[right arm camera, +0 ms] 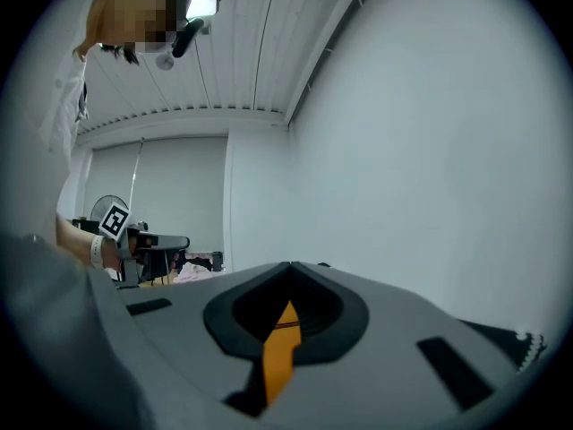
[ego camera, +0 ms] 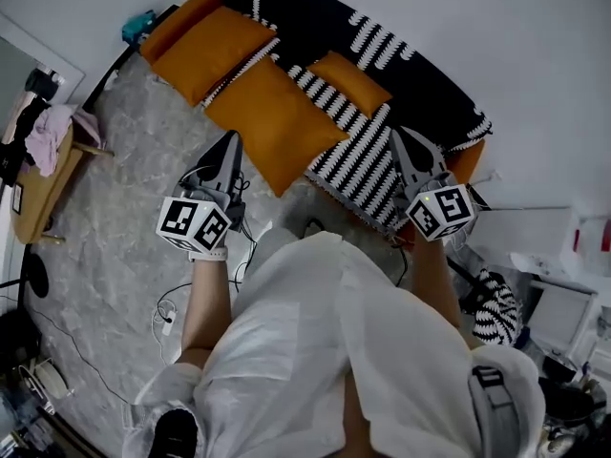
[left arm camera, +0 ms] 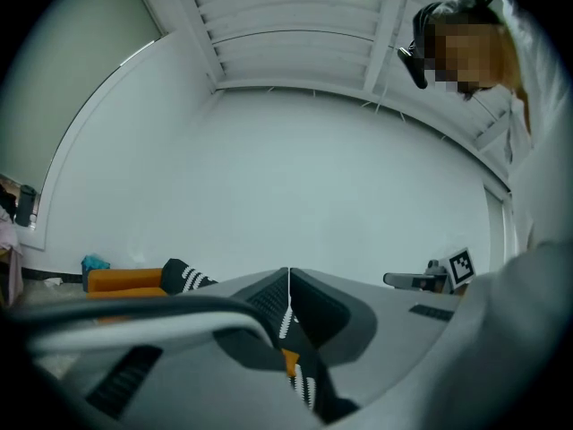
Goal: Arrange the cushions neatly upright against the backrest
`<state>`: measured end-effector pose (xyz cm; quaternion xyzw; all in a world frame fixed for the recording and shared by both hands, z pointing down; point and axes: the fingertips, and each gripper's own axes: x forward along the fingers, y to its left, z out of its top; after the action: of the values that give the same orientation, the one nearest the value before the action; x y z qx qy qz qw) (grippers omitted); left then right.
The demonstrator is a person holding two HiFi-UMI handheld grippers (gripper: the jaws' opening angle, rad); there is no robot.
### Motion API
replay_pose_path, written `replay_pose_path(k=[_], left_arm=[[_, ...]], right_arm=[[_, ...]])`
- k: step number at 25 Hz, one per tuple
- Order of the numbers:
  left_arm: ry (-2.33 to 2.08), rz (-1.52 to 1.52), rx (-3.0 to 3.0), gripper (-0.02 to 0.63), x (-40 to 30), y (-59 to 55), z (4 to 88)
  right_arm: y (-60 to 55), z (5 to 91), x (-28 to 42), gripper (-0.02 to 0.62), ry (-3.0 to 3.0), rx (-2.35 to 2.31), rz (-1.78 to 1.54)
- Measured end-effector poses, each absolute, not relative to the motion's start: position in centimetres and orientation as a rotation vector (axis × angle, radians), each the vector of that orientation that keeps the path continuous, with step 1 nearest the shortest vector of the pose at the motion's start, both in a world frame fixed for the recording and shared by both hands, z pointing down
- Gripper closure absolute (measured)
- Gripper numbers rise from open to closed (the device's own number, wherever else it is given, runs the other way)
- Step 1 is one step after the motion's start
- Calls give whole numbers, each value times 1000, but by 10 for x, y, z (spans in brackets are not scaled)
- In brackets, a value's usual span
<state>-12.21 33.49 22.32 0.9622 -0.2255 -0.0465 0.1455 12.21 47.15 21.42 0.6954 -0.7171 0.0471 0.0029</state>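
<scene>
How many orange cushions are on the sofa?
3: the left cushion at the far end, the large cushion in the middle, the small cushion behind it on the striped blanket. More may be hidden underneath.

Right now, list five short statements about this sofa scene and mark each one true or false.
1. The tongs of the left gripper and the right gripper are both shut with nothing between them. True.
2. The sofa seat is covered by a plain red blanket. False: a black-and-white striped fabric throw covers it.
3. The left gripper holds the large orange fabric cushion. False: the cushion lies on the seat, not gripped.
4. A pink cloth lies on the wooden side table to the left. True.
5. The floor is green carpet. False: it is a grey marbled floor.
</scene>
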Motion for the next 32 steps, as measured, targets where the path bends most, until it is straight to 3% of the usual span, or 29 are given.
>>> replay_pose_path(k=[16,19,32], left_arm=[[-428,-46,2763,592,-15,189,266],[-353,-5,2748,592,-2,163,281],[-133,144,2737,591,106,107,346]], right_arm=[[314,274,170,584,-2218,2042,310],[283,291,174,531,-2190,2050,360],[201,403,276,465,-2063,1864,538]])
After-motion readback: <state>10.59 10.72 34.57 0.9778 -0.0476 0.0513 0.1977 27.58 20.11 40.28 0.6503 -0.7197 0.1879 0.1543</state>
